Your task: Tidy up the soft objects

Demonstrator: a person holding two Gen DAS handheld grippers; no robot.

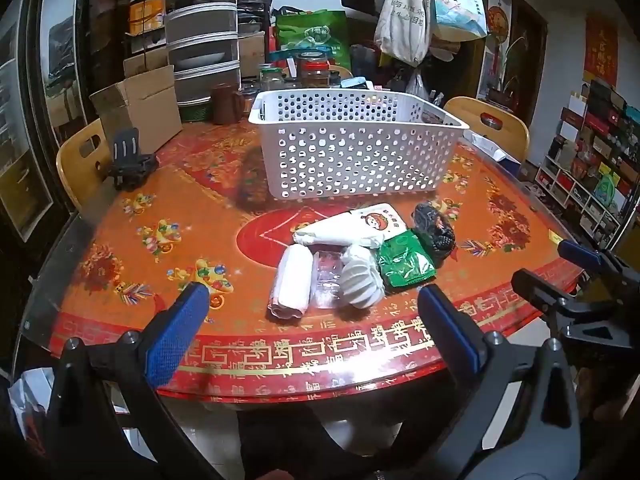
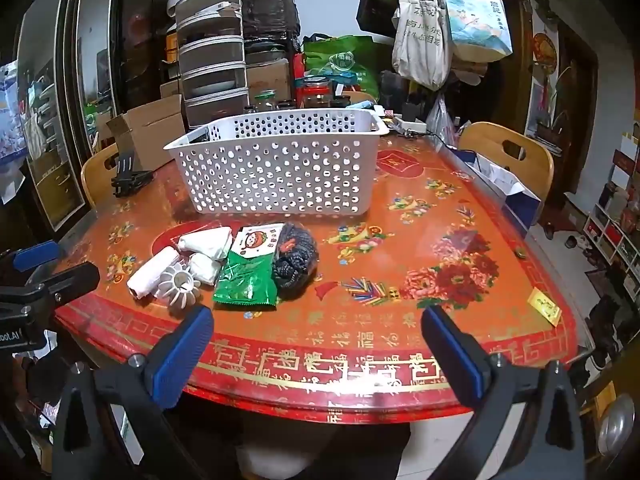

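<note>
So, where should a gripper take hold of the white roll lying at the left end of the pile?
Probably grip the white roll across its middle, coming down from above with the left gripper. It lies flat, its long sides exposed; its left flank is free table, while a clear packet sits close on the right.

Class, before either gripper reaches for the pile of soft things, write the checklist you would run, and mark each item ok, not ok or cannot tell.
1. Left gripper open and empty: ok.
2. Right gripper open and empty: ok.
3. White basket upright, opening up: ok.
4. Basket has free room: cannot tell, its floor is mostly hidden.
5. Green packet reachable at the pile's near edge: ok.
6. Items separated for single picks: not ok, they touch and overlap.
</note>
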